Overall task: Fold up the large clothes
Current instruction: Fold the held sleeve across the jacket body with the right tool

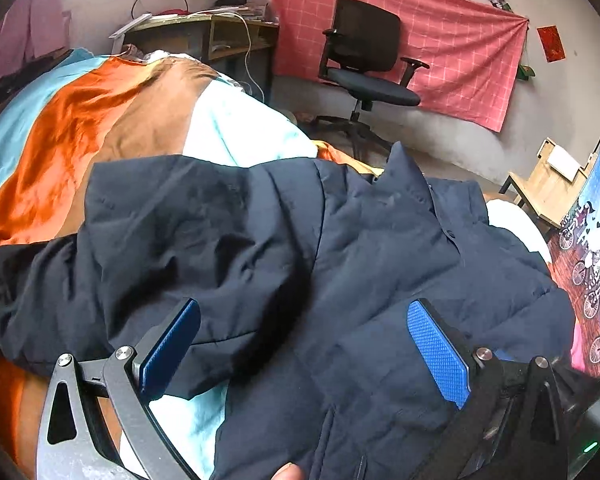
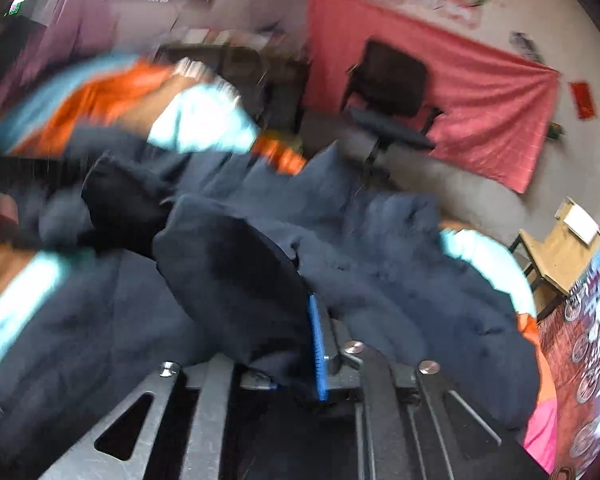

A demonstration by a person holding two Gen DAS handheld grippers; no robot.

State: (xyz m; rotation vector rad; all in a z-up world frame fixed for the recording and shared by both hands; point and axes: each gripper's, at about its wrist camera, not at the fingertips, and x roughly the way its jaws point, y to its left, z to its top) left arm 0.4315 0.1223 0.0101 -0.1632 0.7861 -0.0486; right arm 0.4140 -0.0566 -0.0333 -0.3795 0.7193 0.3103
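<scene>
A large dark navy padded jacket [image 1: 284,264] lies spread and rumpled on a bed with an orange, brown, teal and white striped cover [image 1: 80,128]. My left gripper [image 1: 304,320] is open just above the jacket's front, its blue pads [image 1: 436,344] apart with nothing between them. In the blurred right wrist view the same jacket [image 2: 380,272] fills the middle. My right gripper [image 2: 300,320] is shut on a bunched fold of the jacket [image 2: 228,280], which hides the left finger; only the blue pad [image 2: 318,348] of the right finger shows.
A black office chair [image 1: 364,60] stands on the floor beyond the bed, before a pink checked cloth [image 1: 460,48] on the wall. A cluttered desk [image 1: 204,32] is at the back. A small wooden table [image 1: 548,184] stands right. A patterned blue and red hanging [image 1: 592,272] borders the right edge.
</scene>
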